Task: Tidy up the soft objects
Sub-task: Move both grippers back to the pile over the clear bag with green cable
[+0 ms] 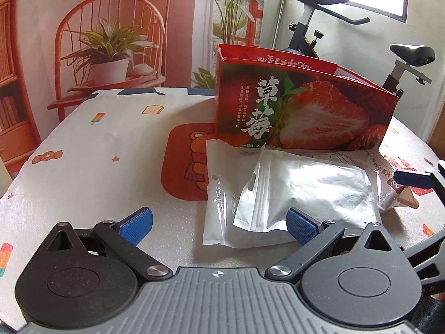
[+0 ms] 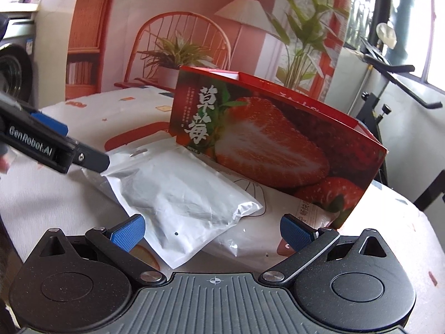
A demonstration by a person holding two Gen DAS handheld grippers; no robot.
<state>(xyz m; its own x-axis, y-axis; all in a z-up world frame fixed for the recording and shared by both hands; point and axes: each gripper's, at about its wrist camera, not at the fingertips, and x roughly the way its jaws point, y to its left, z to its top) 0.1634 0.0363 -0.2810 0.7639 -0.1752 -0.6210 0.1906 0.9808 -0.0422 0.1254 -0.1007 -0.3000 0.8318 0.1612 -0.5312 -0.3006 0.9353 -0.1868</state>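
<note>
On the tabletop (image 1: 83, 167) a strawberry box (image 1: 300, 105) stands upright. In front of it lies a flat pouch (image 1: 219, 194), its far edge touching the box's base. A foil zip bag (image 1: 311, 192) lies on that pouch. A crumpled wrapper (image 1: 386, 172) lies right of the bag.

1. Silver pouch (image 1: 308, 192): crinkled glossy foil-look film, clear zip strip.
2. Strawberry box (image 1: 300, 111): printed cardboard, slight sheen.
3. Bench (image 1: 83, 172) cover: matt, finely pebbled printed sheet.
4. Left tongs (image 1: 219, 222): blue knurled rubbery pads (image 1: 137, 221), black matt plastic arms, bright metal pivots.
</note>
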